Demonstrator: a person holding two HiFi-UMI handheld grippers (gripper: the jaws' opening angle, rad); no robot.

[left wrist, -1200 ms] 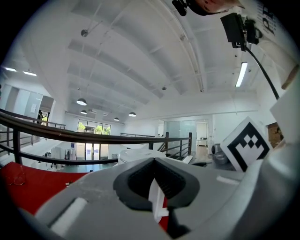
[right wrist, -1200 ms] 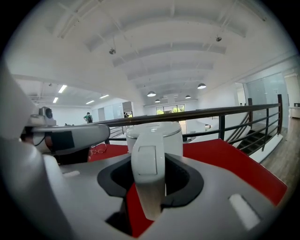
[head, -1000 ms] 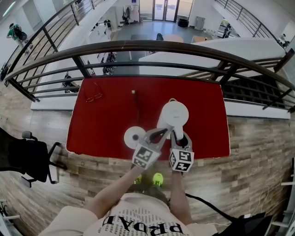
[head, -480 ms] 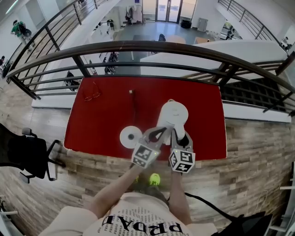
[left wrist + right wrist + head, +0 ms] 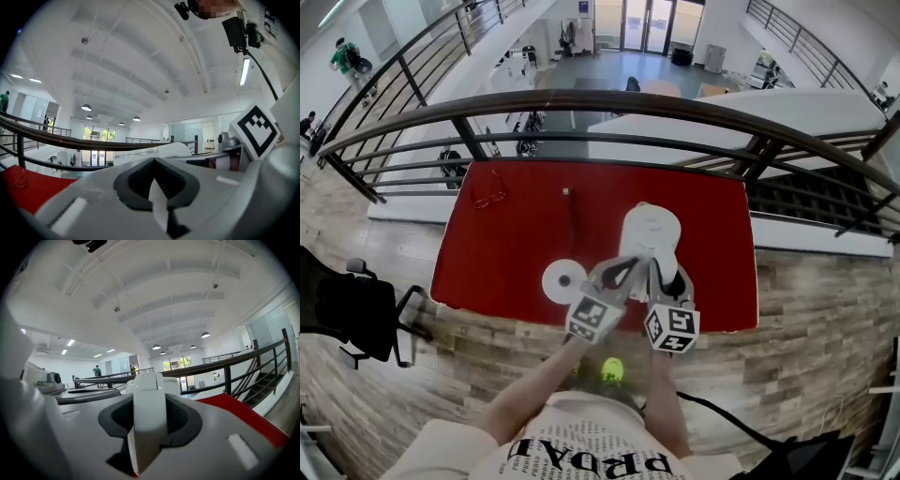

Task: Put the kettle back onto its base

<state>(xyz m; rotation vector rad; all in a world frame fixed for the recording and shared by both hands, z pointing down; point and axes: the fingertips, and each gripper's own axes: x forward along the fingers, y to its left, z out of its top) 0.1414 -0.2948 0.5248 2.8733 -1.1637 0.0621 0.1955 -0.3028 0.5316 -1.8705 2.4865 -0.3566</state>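
1. The white electric kettle (image 5: 652, 232) is over the front half of the red desk (image 5: 516, 239), a little right of the middle. Its round lid faces up and its handle (image 5: 149, 411) points toward the front edge.
2. The kettle's base (image 5: 563, 279), a white disc with a small hub at its centre, lies flat on the desk close to the front edge. It is left of the kettle and not under it.
3. The right tool (image 5: 664, 277) reaches in from the front edge. Its jaws have just been closing, the broad white handle stands upright between them, and the dark pads press on both its sides.
4. The left tool (image 5: 628, 269) comes in slanted from the front left and meets the same handle just beside the right one. Its jaws are closed on a thin white strip, which looks like an edge of the handle, though that view is too close to be sure.
5. Both marker cubes hang just past the desk's front edge, nearly touching each other.
6. A pair of red-framed spectacles (image 5: 490, 193) lies near the desk's back left corner, well apart from the kettle.
7. A dark railing (image 5: 600, 98) curves behind the desk's back edge.
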